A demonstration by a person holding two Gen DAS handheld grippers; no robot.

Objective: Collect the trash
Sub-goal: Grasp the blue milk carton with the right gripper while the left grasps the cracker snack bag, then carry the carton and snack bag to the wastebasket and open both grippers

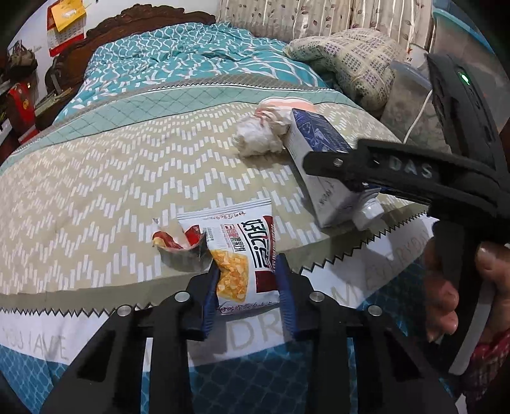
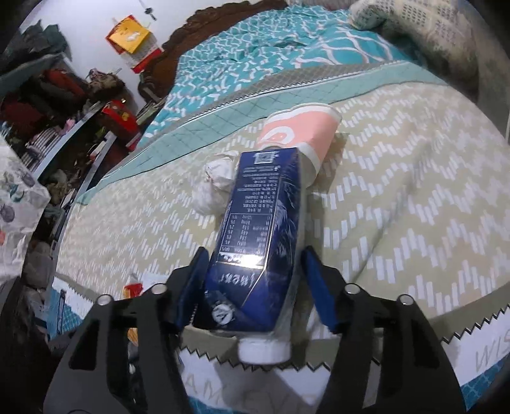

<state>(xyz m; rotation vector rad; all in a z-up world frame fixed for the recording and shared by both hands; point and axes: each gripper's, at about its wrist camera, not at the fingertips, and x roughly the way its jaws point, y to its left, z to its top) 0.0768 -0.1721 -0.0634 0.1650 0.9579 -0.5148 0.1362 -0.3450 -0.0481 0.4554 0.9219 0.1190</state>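
Observation:
A white and red snack wrapper (image 1: 242,254) lies on the beige quilt, its near end between the blue pads of my left gripper (image 1: 247,296), which touch its sides. A torn wrapper scrap (image 1: 181,251) lies left of it. A dark blue milk carton (image 2: 261,235) with a white cap (image 2: 264,350) lies on the bed between the pads of my right gripper (image 2: 255,286); the left pad touches it, the right pad stands a little off. The carton also shows in the left wrist view (image 1: 318,159). Crumpled tissue (image 1: 261,137) and a pink paper cup (image 2: 299,133) lie behind the carton.
The bed edge with a zigzag trim (image 1: 350,251) runs just below both grippers. A patterned pillow (image 1: 347,60) lies at the far right of the bed. A cluttered shelf (image 2: 63,127) stands to the left. A wooden headboard (image 1: 134,22) is at the far end.

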